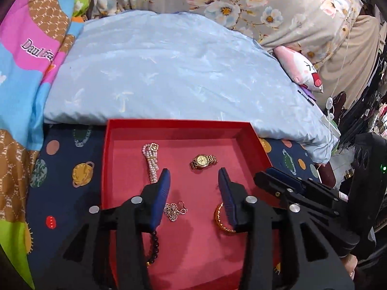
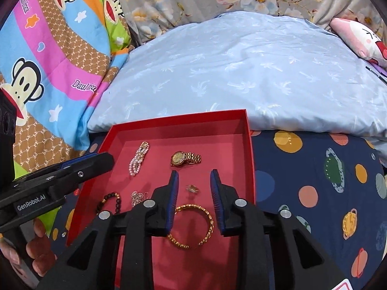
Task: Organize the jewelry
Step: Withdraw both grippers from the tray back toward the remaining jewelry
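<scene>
1. The left gripper [image 1: 194,177] hangs over the red box [image 1: 179,123] with its jaws spread wide and nothing between them; the flower earrings [image 1: 174,209] lie on the box floor in the gap below

2. The right gripper [image 2: 194,177] is spread too and empty, poised over the near right part of the box, with a small gold ring [image 2: 192,188] under the gap and the gold bangle [image 2: 193,226] lying flat just nearer the handles

3. Outward from there: the dark bead bracelet [image 2: 110,200] sits at the near left, the pearl bracelet [image 2: 138,158] further back on the left, the watch [image 2: 185,158] towards the back middle

4. The box rests on the dark planet-print sheet [image 2: 314,181], with a blue pillow [image 2: 241,72] behind it

5. Progress, as I judge it: every piece I can see is already inside the box and well apart from the others, so gathering looks done; what may remain is tidying or spacing, and neither tool has taken hold of anything

6. Direction: the pearl bracelet is stretched out long, running from the near side to the back with its gold clasp at the far end; the watch's strap runs roughly left to right, dial at the left in the right wrist view; the bangle's opening faces the near side
</scene>
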A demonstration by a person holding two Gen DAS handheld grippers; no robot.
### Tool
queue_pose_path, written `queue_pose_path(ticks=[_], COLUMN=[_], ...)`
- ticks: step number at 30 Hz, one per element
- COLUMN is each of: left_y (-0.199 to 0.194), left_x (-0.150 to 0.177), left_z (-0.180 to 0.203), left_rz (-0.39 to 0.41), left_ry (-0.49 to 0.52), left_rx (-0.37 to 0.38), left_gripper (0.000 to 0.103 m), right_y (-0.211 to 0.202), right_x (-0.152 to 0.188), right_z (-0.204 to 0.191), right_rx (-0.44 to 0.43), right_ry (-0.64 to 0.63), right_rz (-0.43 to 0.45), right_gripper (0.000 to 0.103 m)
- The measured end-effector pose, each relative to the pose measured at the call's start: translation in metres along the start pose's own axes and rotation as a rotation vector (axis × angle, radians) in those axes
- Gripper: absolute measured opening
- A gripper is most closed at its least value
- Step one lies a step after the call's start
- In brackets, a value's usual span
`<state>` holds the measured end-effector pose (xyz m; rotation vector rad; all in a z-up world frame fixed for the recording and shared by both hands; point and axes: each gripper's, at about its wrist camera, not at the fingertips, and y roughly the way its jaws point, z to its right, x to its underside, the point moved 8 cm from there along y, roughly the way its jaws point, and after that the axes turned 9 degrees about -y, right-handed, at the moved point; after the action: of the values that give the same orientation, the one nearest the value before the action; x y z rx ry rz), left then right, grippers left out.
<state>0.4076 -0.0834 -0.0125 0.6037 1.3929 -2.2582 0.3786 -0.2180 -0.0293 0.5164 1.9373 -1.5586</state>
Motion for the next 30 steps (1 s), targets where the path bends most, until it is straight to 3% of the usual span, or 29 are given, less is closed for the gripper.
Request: queue_pose_path(ticks=[2, 7, 15, 22, 25, 30], left_y=[-0.015, -0.059, -0.125, -0.160, -0.170, -0.177], left_x=[0.000, 0.015, 0.067, 0.132, 0.157, 0.197], left_z=[0.001, -0.004, -0.023, -0.050, -0.063, -0.080], left_rz=[0.032, 0.097, 0.143, 0.125, 0.119, 0.079], left_ry=[0.016, 0.050, 0.077, 0.062, 0.048, 0.024], left_rx=[-0.021, -0.095, -0.193, -0.251, -0.268, -0.286], left_gripper=[0.048, 0.053, 0.056, 0.058, 0.064, 0.065], right_y=[-0.011, -0.057, -0.131, -0.168, -0.175, -0.177], right_x=[0.001, 0.018, 0.077, 0.145, 0.172, 0.216], right_z=[0.000, -0.005, -0.030, -0.057, -0.069, -0.088], right_rx=[0.009, 0.019, 0.049, 0.078, 0.084, 0.061], right_ry=[-0.003, 0.004, -0.021, -0.032, -0.043, -0.028], right_rz=[0.014, 0.057, 0.096, 0.067, 0.044, -0.003], right_gripper=[0.029, 0.035, 0.038, 0.038, 0.038, 0.038])
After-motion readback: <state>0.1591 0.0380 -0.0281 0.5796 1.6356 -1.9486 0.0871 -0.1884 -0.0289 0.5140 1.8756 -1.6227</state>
